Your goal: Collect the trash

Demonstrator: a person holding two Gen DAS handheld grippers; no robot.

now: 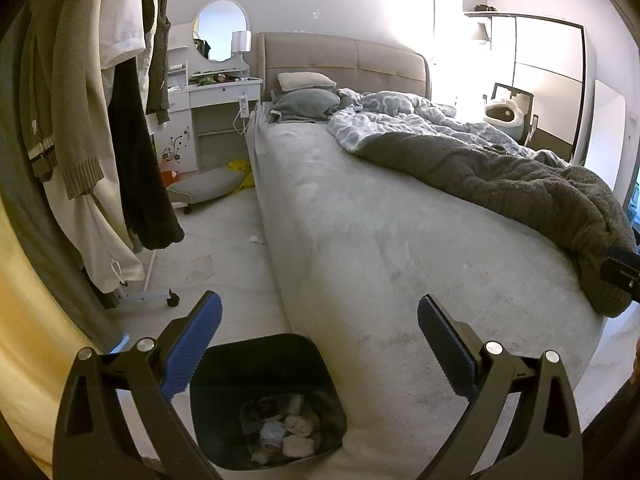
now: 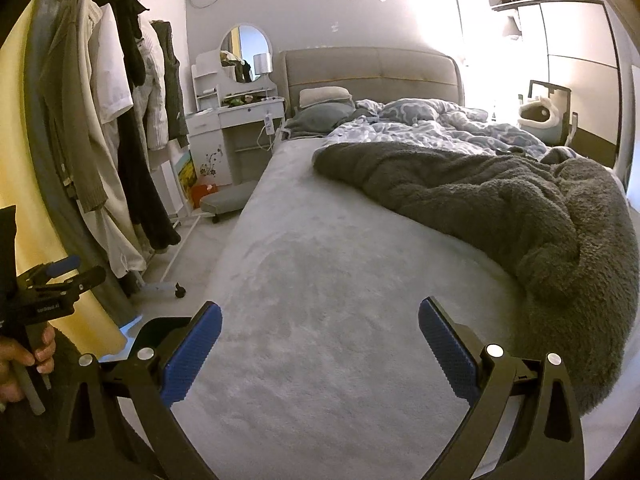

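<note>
Hovering my left gripper over the bin with jaws wide and empty, I eyed floor scrap at eleven o'clock; right gripper likewise wide above the bed.

Both hand-held grippers, left and right, spread wide, seemingly empty, level.

Bin (trash inside) left of bed, blanket on bed
</note>
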